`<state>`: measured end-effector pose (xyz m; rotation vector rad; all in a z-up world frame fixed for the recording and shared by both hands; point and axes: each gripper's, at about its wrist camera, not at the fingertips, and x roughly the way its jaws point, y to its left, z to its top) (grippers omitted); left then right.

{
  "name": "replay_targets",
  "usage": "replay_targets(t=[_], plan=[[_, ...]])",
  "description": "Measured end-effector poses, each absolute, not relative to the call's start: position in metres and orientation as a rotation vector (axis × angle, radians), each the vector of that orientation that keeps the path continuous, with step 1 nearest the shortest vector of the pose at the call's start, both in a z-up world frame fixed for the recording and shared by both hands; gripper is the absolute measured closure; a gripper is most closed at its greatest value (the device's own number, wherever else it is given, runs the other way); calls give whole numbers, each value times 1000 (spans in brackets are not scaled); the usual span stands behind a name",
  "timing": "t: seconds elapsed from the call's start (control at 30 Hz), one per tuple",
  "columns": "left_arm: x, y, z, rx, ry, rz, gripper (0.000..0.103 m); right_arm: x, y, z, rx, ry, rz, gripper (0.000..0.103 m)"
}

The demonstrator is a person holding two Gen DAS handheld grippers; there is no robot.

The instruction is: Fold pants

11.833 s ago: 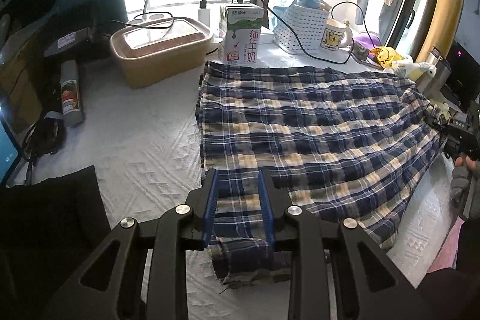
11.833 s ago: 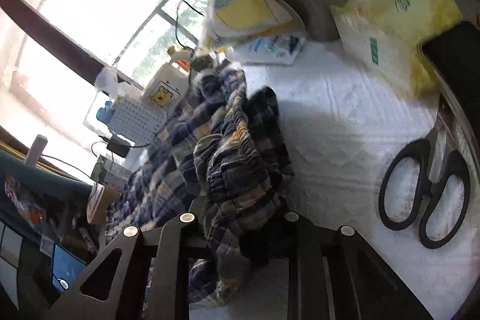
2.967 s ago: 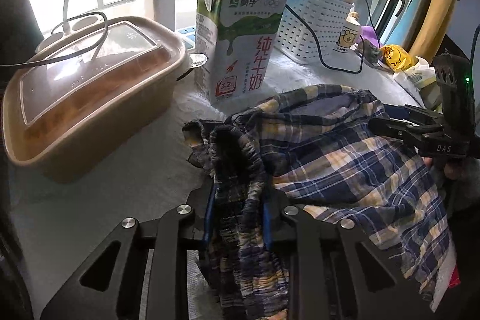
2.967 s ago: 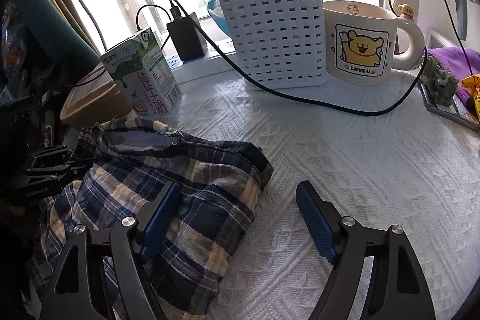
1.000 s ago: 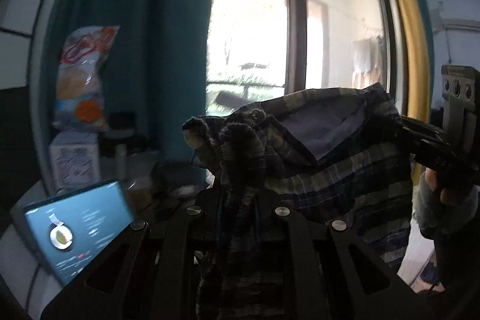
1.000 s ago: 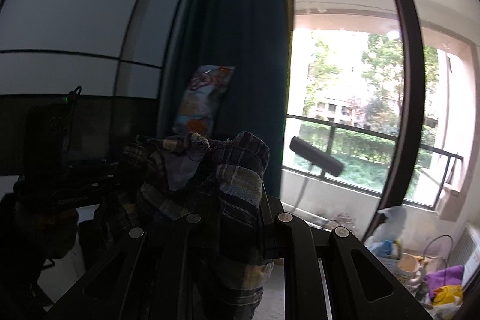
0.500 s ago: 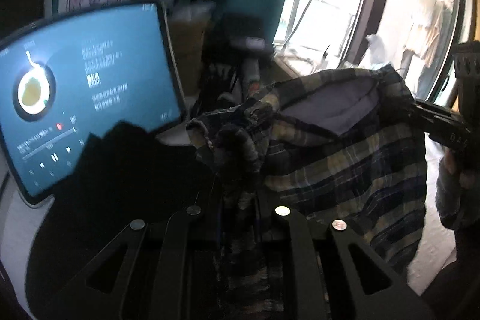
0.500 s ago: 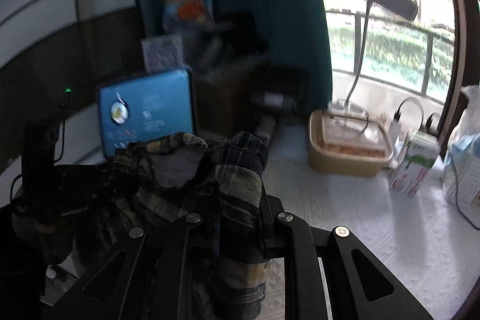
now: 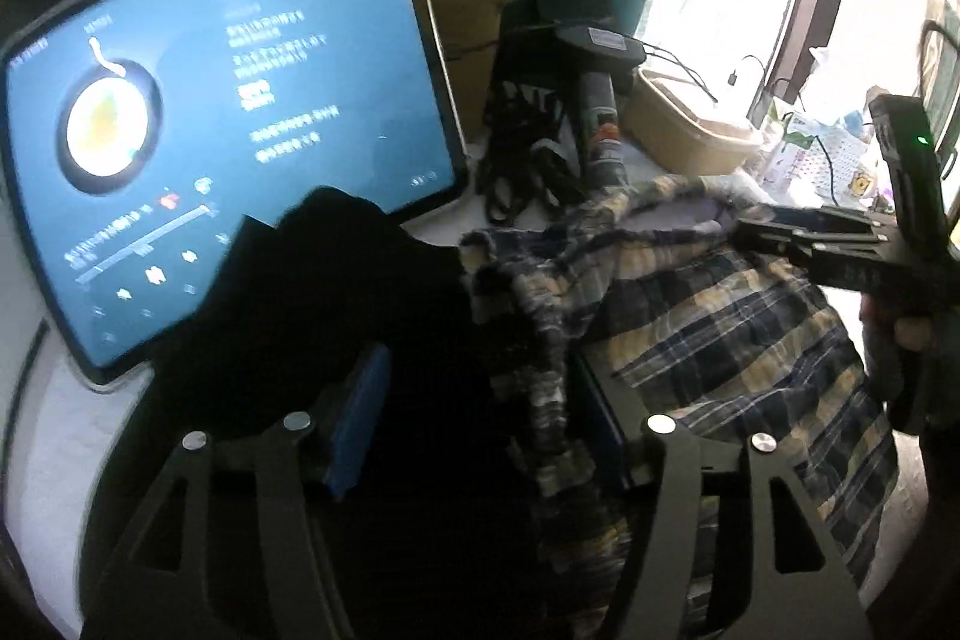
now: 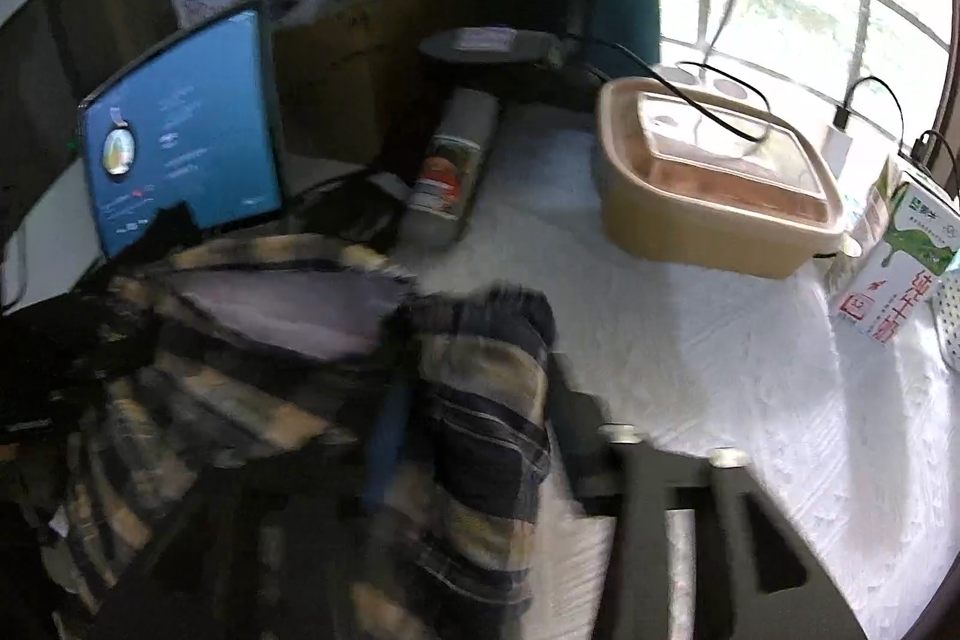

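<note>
The blue and yellow plaid pants [image 9: 720,340] are bunched in a folded bundle beside a black cloth pile. My left gripper [image 9: 480,424] has its jaws opening; its blue pads stand wide apart, and a fold of the waistband hangs loose against the right finger. In the blurred right wrist view the pants [image 10: 480,400] lie between the spread fingers of my right gripper [image 10: 480,418], whose jaws are also opening. The left wrist view shows the right gripper [image 9: 840,250] over the far side of the bundle, held by a hand [image 9: 900,334].
A lit tablet [image 9: 228,130] stands upright just behind the black cloth pile [image 9: 336,310]. On the white tablecloth [image 10: 720,370] are a lying spray can [image 10: 450,172], a tan lidded box [image 10: 708,196] with cables over it, and a milk carton [image 10: 894,268].
Both grippers came down from high in front of the window to the table with the pants. Their jaws, shut on the waistband before, now stand apart.
</note>
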<state>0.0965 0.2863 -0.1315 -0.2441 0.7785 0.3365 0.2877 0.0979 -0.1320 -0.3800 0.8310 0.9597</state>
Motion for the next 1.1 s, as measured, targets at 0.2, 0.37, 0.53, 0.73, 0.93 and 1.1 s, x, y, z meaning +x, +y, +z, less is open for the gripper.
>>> replay_targets(t=[0.2, 0.37, 0.53, 0.73, 0.93, 1.1], plan=[[89, 275, -94, -120, 718, 389, 40, 311, 80, -126, -339, 813, 903, 39], [92, 279, -76, -148, 667, 396, 40, 312, 69, -120, -329, 805, 904, 39], [117, 268, -88, -113, 696, 315, 40, 300, 63, -115, -355, 788, 939, 39], [143, 279, -125, -11, 810, 428, 40, 287, 56, -118, -395, 799, 961, 39], [144, 290, -135, -38, 819, 440, 38, 286, 47, -131, -396, 840, 934, 39], [136, 285, -120, -54, 775, 437, 38, 279, 36, -125, -396, 838, 913, 39]])
